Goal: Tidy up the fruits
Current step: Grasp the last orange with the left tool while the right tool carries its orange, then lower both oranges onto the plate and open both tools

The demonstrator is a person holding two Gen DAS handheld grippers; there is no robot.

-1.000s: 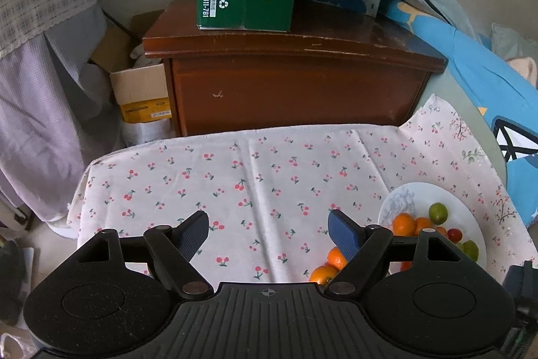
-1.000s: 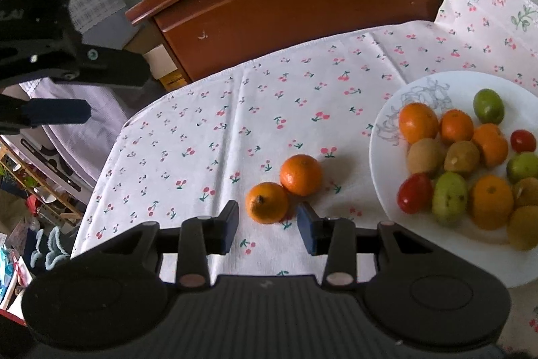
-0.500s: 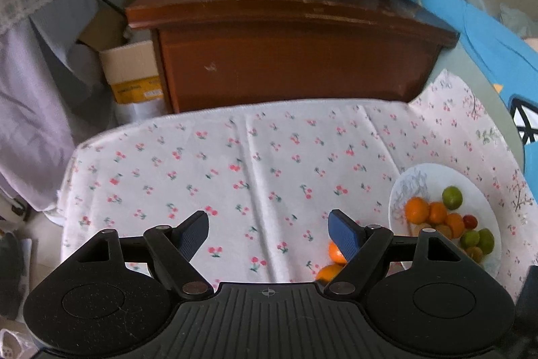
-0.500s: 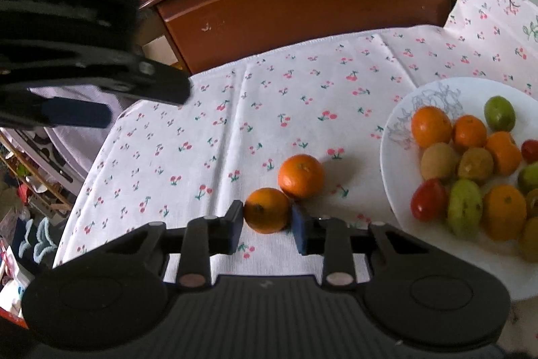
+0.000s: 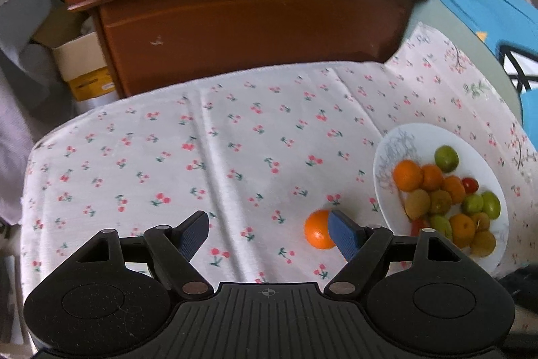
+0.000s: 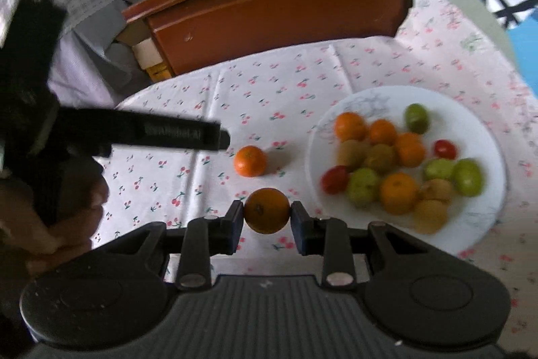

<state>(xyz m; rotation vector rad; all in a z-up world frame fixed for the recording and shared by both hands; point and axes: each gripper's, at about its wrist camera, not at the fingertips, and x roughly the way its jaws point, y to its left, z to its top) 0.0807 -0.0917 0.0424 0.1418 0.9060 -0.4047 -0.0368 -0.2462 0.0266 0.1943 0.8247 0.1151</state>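
Two oranges off the plate: one orange (image 6: 266, 210) pinched between the right gripper (image 6: 267, 226) pads, apparently lifted clear of the cloth (image 6: 269, 96), its jaws having just closed on it; a second orange (image 6: 250, 160) lying on the cloth beside the plate (image 6: 484, 130) of mixed fruit. Left gripper (image 5: 269, 232) wide, empty, its right finger just in front of the second orange.

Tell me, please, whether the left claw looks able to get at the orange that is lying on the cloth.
Probably yes. The left claw stands open just above the cloth, the loose orange lies beside its right finger, and nothing sits between them. The right claw, shut on another orange, seems clear of it.
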